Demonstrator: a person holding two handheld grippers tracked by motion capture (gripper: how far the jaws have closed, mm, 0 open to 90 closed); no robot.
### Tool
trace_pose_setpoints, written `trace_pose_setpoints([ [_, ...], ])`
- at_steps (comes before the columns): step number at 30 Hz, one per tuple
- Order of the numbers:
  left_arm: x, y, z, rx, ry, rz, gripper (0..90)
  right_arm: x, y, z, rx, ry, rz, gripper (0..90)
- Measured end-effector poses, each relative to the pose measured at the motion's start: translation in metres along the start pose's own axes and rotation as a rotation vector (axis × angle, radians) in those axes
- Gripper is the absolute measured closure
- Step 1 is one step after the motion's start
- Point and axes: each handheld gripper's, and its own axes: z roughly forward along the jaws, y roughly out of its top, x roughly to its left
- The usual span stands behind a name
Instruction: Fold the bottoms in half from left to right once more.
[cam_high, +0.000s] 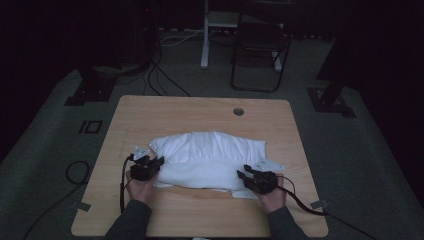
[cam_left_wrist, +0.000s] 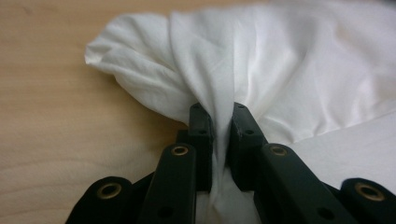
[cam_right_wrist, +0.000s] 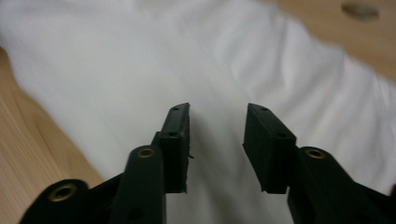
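Note:
A crumpled white cloth (cam_high: 210, 155) lies across the middle of the wooden table (cam_high: 170, 112). My left gripper (cam_high: 159, 161) is at the cloth's left end. In the left gripper view that gripper (cam_left_wrist: 219, 109) is shut on a gathered fold of the cloth (cam_left_wrist: 289, 60), which bunches up between the pads. My right gripper (cam_high: 242, 174) is at the cloth's near right edge. In the right gripper view its jaws (cam_right_wrist: 217, 109) stand apart above the cloth (cam_right_wrist: 140, 60), with nothing pinched between them.
A round cable hole (cam_high: 238, 111) sits near the table's far edge. Beyond the table stand a dark chair (cam_high: 260, 45) and a white desk leg (cam_high: 205, 45). Cables (cam_high: 75, 172) trail on the grey floor at the left.

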Motion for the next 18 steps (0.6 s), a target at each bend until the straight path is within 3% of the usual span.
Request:
trace_pose_setpoints([
  [3, -0.005, 0.011, -0.01, -0.044, -0.03, 0.008, 82.2, 0.016, 0.018, 0.017, -0.01, 0.029, -0.035, 67.3],
  [7, -0.013, 0.028, -0.018, -0.082, -0.05, 0.046, 82.8, 0.03, 0.026, 0.042, 0.017, 0.034, -0.065, 71.7],
  [9, -0.016, 0.035, -0.022, -0.107, -0.064, 0.054, 84.4, 0.032, 0.025, 0.056, 0.057, 0.035, -0.059, 74.8],
  [11, -0.02, 0.041, -0.025, -0.121, -0.085, 0.064, 84.4, 0.031, 0.017, 0.074, 0.135, 0.07, -0.036, 79.7],
  [12, -0.024, 0.044, -0.026, -0.129, -0.085, 0.08, 84.5, 0.032, 0.014, 0.079, 0.143, 0.077, -0.039, 82.1],
  [13, -0.027, 0.046, -0.027, -0.131, -0.086, 0.09, 84.5, 0.034, 0.013, 0.081, 0.121, 0.066, -0.042, 82.7],
  [18, -0.038, 0.056, -0.028, -0.154, -0.117, 0.118, 84.5, 0.038, 0.011, 0.08, 0.111, 0.036, -0.04, 83.8],
])
